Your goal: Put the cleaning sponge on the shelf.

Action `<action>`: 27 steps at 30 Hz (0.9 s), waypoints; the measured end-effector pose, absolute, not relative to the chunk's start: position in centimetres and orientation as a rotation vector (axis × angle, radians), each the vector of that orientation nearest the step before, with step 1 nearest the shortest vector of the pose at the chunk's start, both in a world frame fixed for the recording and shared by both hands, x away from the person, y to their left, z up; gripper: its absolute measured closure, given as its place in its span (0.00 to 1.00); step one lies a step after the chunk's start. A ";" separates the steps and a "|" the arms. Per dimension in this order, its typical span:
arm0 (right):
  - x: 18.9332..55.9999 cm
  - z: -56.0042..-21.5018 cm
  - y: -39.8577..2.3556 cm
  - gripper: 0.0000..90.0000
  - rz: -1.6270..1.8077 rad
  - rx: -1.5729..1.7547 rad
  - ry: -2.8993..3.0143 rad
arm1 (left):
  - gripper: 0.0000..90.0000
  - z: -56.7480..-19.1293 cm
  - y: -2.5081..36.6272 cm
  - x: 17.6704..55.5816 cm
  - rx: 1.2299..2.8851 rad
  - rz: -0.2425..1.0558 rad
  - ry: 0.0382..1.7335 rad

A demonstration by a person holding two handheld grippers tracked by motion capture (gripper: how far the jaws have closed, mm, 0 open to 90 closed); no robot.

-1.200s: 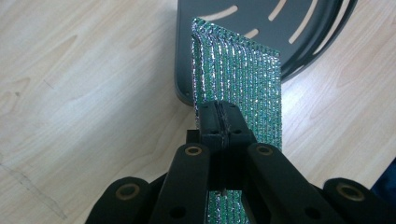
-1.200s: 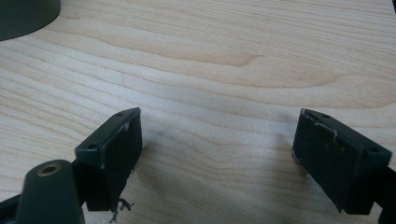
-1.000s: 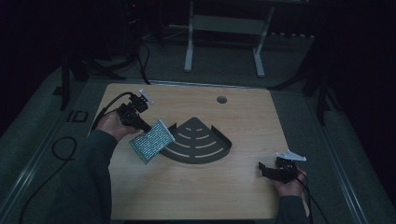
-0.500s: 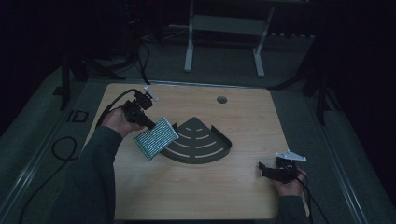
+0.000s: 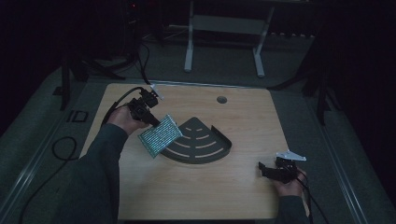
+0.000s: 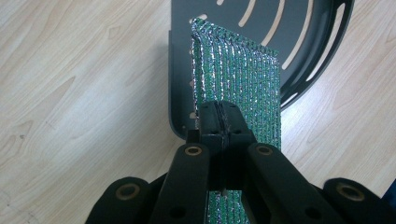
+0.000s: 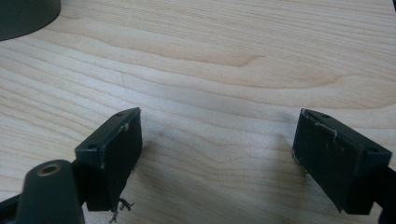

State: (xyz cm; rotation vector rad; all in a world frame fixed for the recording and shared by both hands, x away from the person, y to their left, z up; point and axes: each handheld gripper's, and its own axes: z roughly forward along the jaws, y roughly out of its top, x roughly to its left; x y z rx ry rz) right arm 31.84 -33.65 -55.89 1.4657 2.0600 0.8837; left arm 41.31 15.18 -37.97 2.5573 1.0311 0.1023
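The left gripper (image 6: 219,122) has its jaws pinched tight on one edge of a flat, green, glittering woven scouring pad (image 5: 160,136), which hangs tilted in the air over the left straight edge of the dark grey quarter-round slotted metal tray (image 5: 219,148) near the middle of the pale wooden table (image 5: 196,196). So the pad is lifted and brought to the tray but not yet laid down; judging by this, lowering and letting go remain. The tray itself holds nothing, and the right gripper (image 7: 217,156) rests wide open and empty by the table's front right corner.
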 end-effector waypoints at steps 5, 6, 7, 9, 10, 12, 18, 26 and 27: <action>31.9 -55.9 -33.6 0.17 0.885 1.465 2.061 | 1.00 -38.0 14.8 41.7 2.558 0.114 1.034; 31.9 -55.9 -33.6 0.17 0.885 1.465 2.061 | 1.00 -38.1 14.7 41.8 2.557 0.112 1.036; 31.9 -55.9 -33.6 0.17 0.885 1.464 2.061 | 1.00 -38.2 14.6 41.9 2.560 0.112 1.037; 31.9 -55.9 -33.6 0.17 0.885 1.464 2.061 | 1.00 -38.3 14.6 42.0 2.562 0.115 1.037; 31.9 -55.9 -33.6 0.17 0.885 1.464 2.061 | 1.00 -38.4 14.5 42.1 2.568 0.112 1.037; 31.9 -55.9 -33.6 0.17 0.885 1.464 2.061 | 1.00 -38.5 14.4 42.2 2.571 0.120 1.039; 31.9 -55.9 -33.6 0.17 0.885 1.464 2.061 | 1.00 -38.8 14.0 42.6 2.568 0.128 1.042; 31.9 -55.9 -33.6 0.17 0.886 1.464 2.061 | 1.00 -39.3 13.5 43.2 2.569 0.144 1.048; 31.9 -55.9 -33.6 0.17 0.886 1.464 2.061 | 1.00 -39.3 13.4 43.2 2.566 0.162 1.050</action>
